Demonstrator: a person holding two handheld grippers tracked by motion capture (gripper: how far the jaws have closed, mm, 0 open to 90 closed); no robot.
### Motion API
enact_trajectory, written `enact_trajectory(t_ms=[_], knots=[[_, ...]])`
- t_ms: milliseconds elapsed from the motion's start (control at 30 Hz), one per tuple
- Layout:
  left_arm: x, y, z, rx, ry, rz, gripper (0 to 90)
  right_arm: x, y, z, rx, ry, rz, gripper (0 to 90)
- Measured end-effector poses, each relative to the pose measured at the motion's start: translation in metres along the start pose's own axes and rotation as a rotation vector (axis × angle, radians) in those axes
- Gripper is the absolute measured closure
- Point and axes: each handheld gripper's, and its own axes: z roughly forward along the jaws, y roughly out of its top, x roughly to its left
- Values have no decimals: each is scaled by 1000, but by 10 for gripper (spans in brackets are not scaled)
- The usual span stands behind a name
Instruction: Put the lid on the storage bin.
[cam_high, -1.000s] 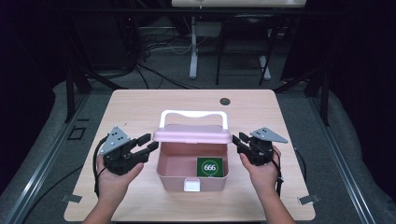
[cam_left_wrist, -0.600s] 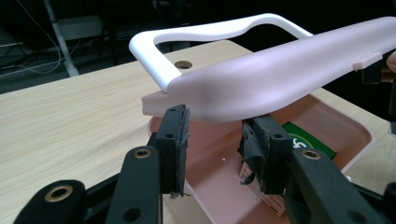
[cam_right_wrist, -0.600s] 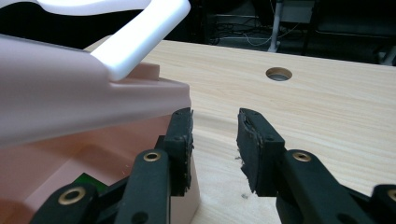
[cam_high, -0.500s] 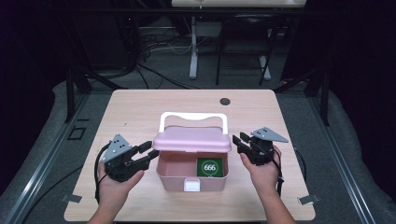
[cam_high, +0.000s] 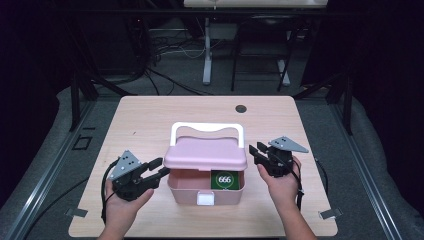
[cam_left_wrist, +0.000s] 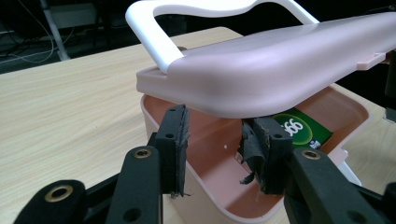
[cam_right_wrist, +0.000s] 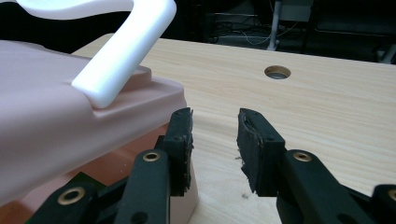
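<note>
Lifting the lid (cam_high: 205, 154) off the pink box (cam_high: 205, 189), centre frame.
Left gripper (cam_left_wrist: 215, 140) and right gripper (cam_right_wrist: 214, 140) jaws spread, gripping nothing; next, raise the lid clear.

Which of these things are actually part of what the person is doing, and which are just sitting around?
In use: pink box, its half-raised lid with white handle, green packet inside, left gripper, right gripper.

Just there: table, its cable hole, floor cables.
</note>
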Motion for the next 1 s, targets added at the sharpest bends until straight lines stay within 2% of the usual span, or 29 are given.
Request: enact_trajectory(t_ms=[1000], knots=[[-2, -16, -6, 23, -17, -1, 668, 0, -3, 3, 11, 1, 2, 652]])
